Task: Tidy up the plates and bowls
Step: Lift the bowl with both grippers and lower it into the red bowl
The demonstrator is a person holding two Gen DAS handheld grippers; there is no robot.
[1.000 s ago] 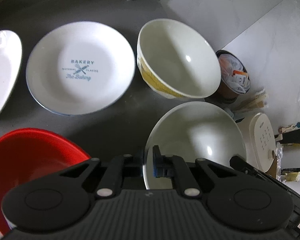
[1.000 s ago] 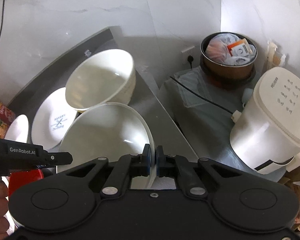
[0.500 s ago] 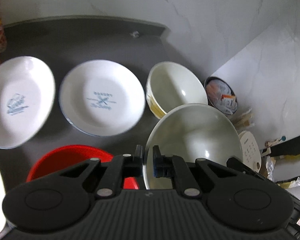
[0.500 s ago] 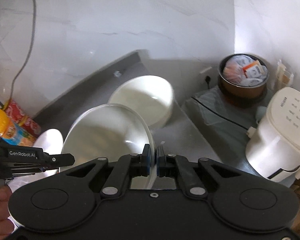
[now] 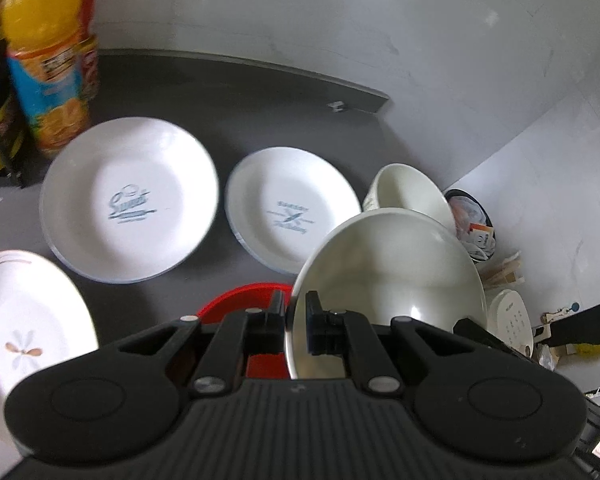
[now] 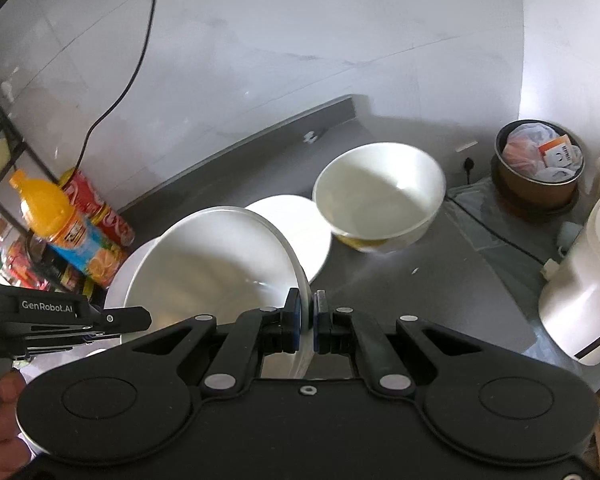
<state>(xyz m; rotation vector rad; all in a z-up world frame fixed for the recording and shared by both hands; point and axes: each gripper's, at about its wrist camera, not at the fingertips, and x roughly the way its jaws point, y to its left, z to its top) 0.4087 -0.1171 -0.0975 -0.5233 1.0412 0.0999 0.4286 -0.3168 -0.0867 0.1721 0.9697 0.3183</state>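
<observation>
Big white bowl (image 5: 384, 268) is up off the dark counter (image 5: 220, 92), both grippers clamped on its rim: left gripper (image 5: 294, 326) at its 7 o'clock edge, right gripper (image 6: 308, 322) on the opposite side. Two printed plates (image 5: 130, 200) at 10–11 o'clock, smaller bowl (image 5: 410, 192) at 1, red bowl (image 5: 240, 300) just beneath.

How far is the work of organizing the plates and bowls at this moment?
Early stage. Nothing looks stacked yet: the two printed plates, the flower plate, the red bowl and the cream bowl all sit apart on the counter. In hand: both the left gripper and right gripper clamp the rim of one white bowl. Everything remains to group.
</observation>
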